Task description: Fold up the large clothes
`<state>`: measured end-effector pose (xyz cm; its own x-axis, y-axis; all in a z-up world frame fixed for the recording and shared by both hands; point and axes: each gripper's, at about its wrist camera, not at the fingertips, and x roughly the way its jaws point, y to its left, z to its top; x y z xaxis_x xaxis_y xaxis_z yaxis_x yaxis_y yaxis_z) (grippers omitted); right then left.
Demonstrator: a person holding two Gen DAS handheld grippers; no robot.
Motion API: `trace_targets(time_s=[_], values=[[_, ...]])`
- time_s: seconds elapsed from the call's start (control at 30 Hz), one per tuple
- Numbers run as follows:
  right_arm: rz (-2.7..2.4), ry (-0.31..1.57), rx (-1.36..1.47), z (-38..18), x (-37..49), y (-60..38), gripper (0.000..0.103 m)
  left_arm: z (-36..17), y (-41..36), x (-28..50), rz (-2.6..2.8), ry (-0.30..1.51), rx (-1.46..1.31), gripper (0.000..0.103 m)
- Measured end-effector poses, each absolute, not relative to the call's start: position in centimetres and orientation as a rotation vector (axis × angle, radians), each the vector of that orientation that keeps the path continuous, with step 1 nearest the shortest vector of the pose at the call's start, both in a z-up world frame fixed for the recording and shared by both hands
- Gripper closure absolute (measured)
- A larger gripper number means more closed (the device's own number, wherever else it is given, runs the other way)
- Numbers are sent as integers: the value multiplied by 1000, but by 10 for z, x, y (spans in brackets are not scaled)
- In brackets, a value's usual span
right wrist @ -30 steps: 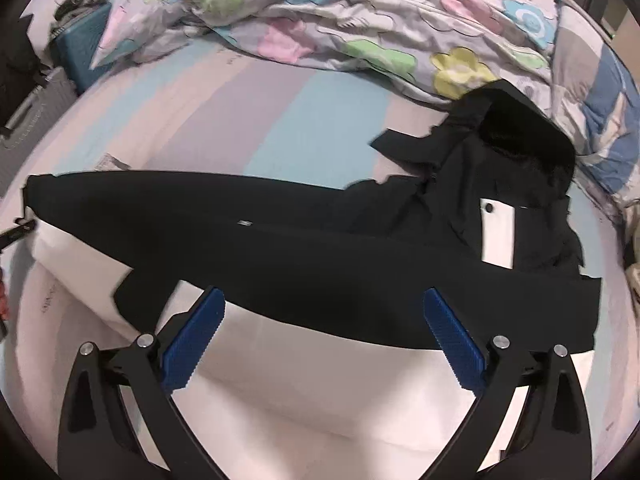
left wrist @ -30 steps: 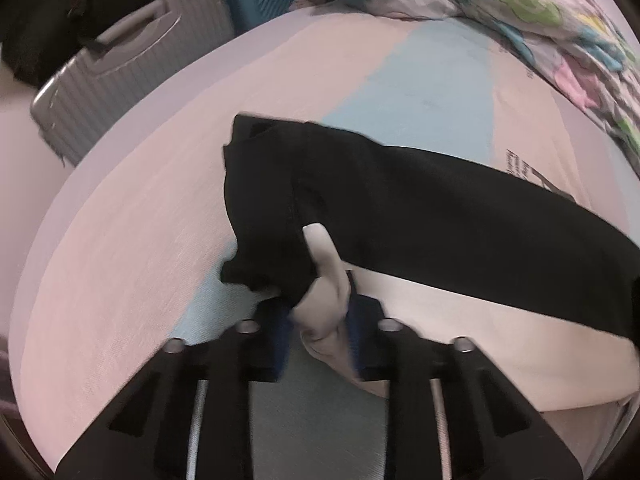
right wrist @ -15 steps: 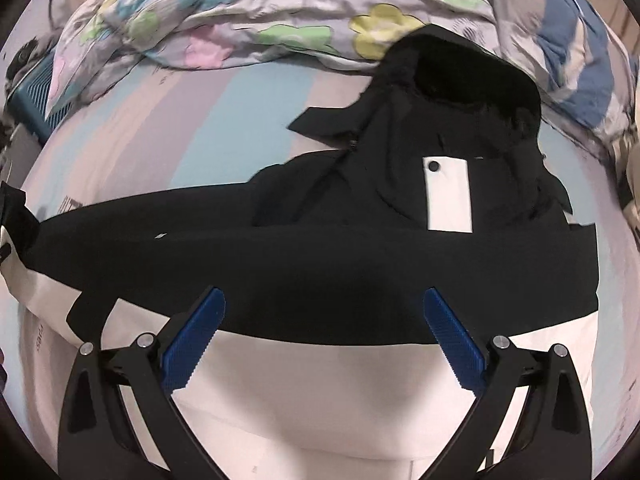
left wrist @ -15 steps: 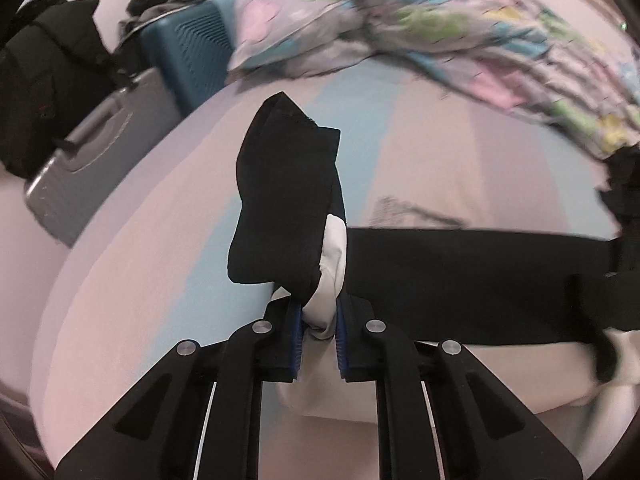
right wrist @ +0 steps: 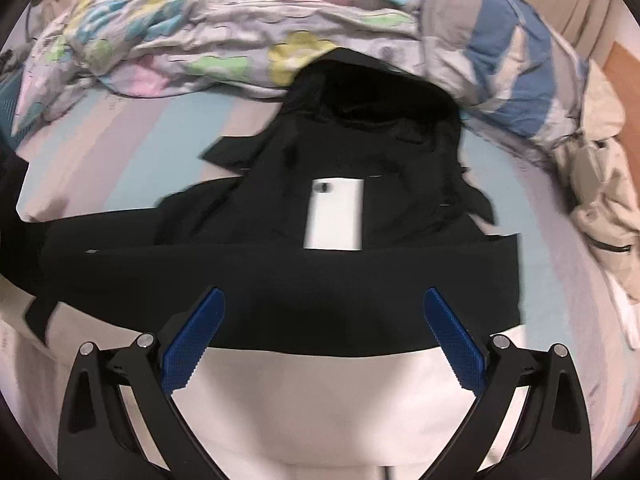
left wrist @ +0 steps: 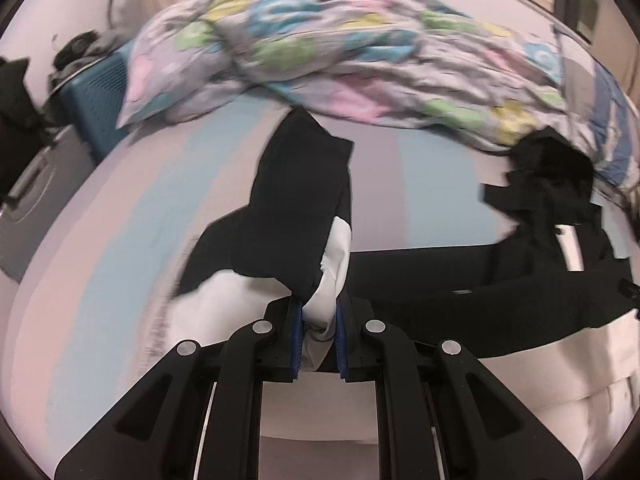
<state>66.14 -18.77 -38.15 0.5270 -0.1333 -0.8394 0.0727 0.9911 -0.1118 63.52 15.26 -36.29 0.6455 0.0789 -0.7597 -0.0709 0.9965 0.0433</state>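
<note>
Over the bed (left wrist: 120, 240), left gripper (left wrist: 318, 332) fingers pinch the jacket (left wrist: 300, 200).

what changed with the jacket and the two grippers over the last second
The left gripper tightened on the black and white jacket's sleeve end and lifted it off the bed, carrying it toward the jacket's body. The right gripper stayed wide open above the jacket, holding nothing, though its view drifted toward the hood. The flowered duvet stayed put.
</note>
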Motion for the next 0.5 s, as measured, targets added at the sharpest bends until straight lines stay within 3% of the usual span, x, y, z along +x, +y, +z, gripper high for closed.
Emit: trace_targets(time_s=[0.5], values=[[-163, 1019, 20, -404, 638, -337, 7, -370, -113, 631, -211, 861, 57, 92]])
